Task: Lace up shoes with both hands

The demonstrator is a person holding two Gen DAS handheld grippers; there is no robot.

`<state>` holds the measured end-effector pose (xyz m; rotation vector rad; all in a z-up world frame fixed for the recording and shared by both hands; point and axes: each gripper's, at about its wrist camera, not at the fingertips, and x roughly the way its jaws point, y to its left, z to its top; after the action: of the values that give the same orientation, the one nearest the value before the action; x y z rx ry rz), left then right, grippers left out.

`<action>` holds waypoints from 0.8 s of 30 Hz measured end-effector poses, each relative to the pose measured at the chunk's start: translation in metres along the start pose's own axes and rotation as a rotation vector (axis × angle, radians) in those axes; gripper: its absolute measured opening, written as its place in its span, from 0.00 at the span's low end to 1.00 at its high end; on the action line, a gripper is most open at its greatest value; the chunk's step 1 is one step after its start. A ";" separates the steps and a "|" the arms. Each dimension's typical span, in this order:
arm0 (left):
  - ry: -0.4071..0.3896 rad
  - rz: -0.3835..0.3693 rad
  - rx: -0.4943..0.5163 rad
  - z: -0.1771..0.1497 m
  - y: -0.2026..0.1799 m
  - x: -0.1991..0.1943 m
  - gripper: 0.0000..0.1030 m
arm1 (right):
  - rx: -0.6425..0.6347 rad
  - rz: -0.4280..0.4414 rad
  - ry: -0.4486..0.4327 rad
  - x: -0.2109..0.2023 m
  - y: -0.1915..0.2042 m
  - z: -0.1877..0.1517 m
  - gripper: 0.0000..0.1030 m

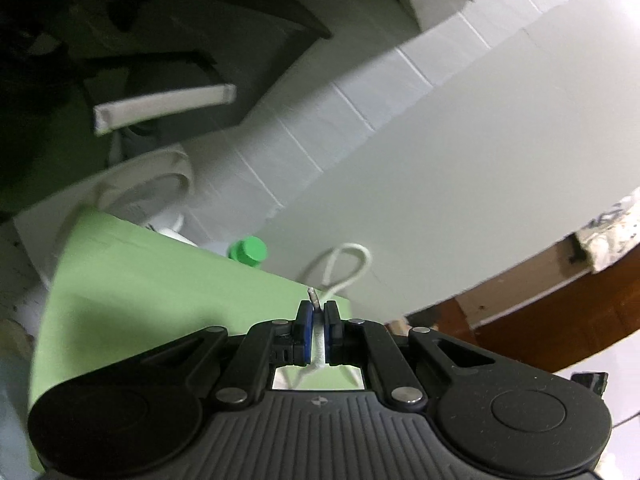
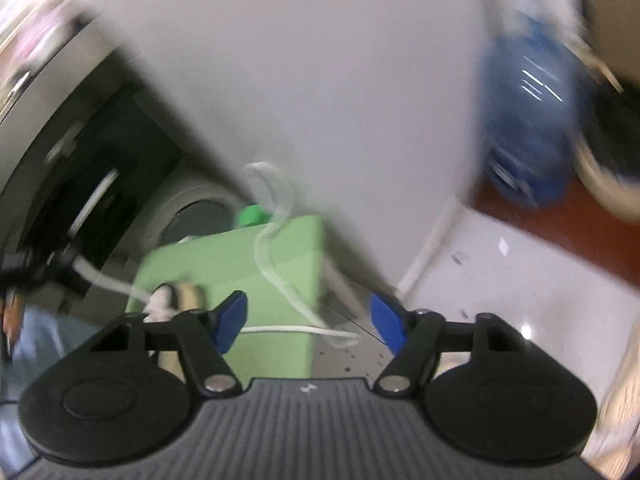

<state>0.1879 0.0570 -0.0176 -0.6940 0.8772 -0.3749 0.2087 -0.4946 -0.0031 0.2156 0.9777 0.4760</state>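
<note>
In the left wrist view we see the white shoelace [image 1: 319, 340] running straight between the blue pads [image 1: 305, 334] of the left gripper [image 1: 319, 320]: its jaws are clenched on the lace, with the grey aglet [image 1: 313, 295] projecting just past the fingertips. Beyond the tips the lace forms a loop [image 1: 344, 268] that stands out against the pale wall [image 1: 460, 160]. Below the jaws lies the green surface [image 1: 140, 280], and a green cap [image 1: 247, 252] shows just past its far edge. In the right wrist view, which is blurred, the right gripper [image 2: 308, 322] has its jaws released and standing wide apart; no earlier state can be verified here. A strand of the same lace [image 2: 304, 330] crosses the gap between the two blue pads [image 2: 230, 320], and we cannot see either pad pressing on it. A second strand rises from that gap over the green surface [image 2: 224, 264] toward the wall. At the left of this view the lace leads to the beige shoe [image 2: 176, 300], which rests on the green surface near the left-hand pad.
</note>
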 end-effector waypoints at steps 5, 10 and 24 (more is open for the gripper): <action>0.020 -0.055 -0.014 -0.011 -0.008 -0.003 0.05 | -0.322 0.081 0.002 0.036 0.130 -0.001 0.51; 0.040 -0.061 0.005 -0.023 -0.009 -0.004 0.05 | -0.492 0.097 -0.067 0.072 0.224 -0.019 0.49; 0.015 -0.093 -0.027 -0.033 0.008 -0.007 0.05 | -0.604 0.044 -0.088 0.130 0.275 -0.031 0.05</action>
<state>0.1575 0.0534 -0.0343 -0.7599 0.8672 -0.4519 0.1639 -0.1924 -0.0117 -0.2846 0.7065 0.7725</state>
